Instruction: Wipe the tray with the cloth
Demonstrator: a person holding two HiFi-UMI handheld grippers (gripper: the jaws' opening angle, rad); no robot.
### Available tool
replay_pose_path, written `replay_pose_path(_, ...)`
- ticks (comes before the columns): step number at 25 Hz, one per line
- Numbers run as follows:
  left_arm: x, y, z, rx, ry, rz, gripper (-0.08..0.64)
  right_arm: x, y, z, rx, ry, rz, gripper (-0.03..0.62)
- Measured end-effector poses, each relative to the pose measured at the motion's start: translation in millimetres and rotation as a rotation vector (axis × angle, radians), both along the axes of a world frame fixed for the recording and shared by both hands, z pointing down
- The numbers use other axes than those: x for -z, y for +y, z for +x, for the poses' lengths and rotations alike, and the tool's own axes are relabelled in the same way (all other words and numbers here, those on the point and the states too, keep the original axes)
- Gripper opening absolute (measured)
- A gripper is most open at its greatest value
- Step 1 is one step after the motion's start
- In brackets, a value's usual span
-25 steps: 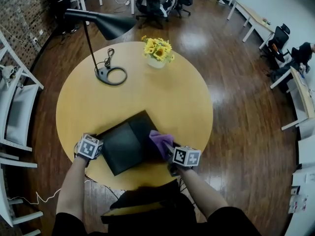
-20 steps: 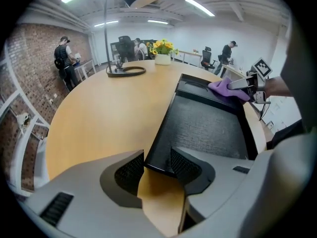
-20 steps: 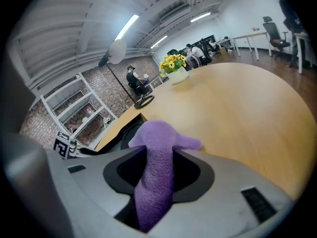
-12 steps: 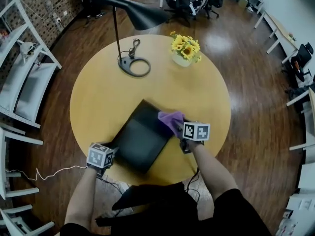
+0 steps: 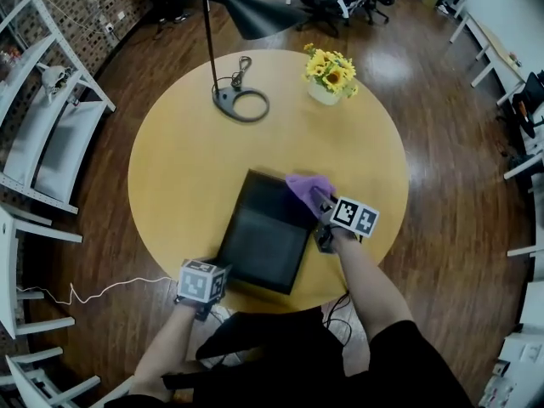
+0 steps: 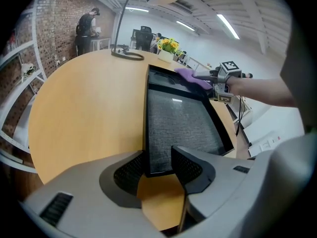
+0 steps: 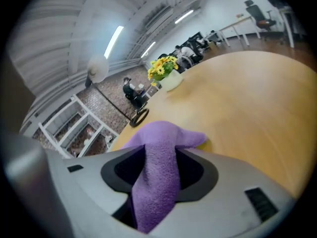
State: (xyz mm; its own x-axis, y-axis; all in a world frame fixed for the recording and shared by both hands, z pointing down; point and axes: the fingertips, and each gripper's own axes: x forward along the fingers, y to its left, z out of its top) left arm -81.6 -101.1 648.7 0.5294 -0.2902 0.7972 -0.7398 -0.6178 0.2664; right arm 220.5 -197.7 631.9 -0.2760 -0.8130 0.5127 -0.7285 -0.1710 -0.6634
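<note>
Tray (image 5: 263, 240) lies flat near the front edge of the desk (image 5: 187, 168): stiff, probably light and slidey, best steadied at a rim corner. Soft purple cloth (image 5: 308, 185) sits on its far right corner, loose between the jaws of the right hand-held gripper (image 7: 161, 162), which have just been opening. Left hand-held gripper (image 6: 158, 165) gapes empty by the near corner.

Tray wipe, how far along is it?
Done: hard to judge; the tray shows no visible wipe marks. In hand: the purple cloth lies on the tray's far corner between the jaws of the right claw, which have just been opening. The left claw is open at the near edge. Left: unclear, possibly more passes.
</note>
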Motion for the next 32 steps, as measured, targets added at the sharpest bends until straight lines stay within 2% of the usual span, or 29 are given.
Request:
replay_pose_path(3,-3,3,2,-0.021,-0.002,-0.013,0.173,-5,21,9,-0.159,-0.101,0.018,0.184)
replay_pose_path(6,-7,4,4,-0.050,-0.008,-0.026,0.175,-10,46,5,-0.226,-0.152,0.021,0.166)
replay_pose_path(14,6,4,11,-0.090,-0.006,0.009,0.175,-12,112,-48,-0.228,-0.170,0.006,0.152)
replay_pose_path(24,6,8,12,-0.054,0.034,0.022,0.175,-20,182,-95,-0.176,-0.247,-0.042,0.135)
replay_pose_path(32,9,11,14,-0.019,0.043,0.020,0.175,-19,182,-95,-0.158,-0.207,-0.060,0.129)
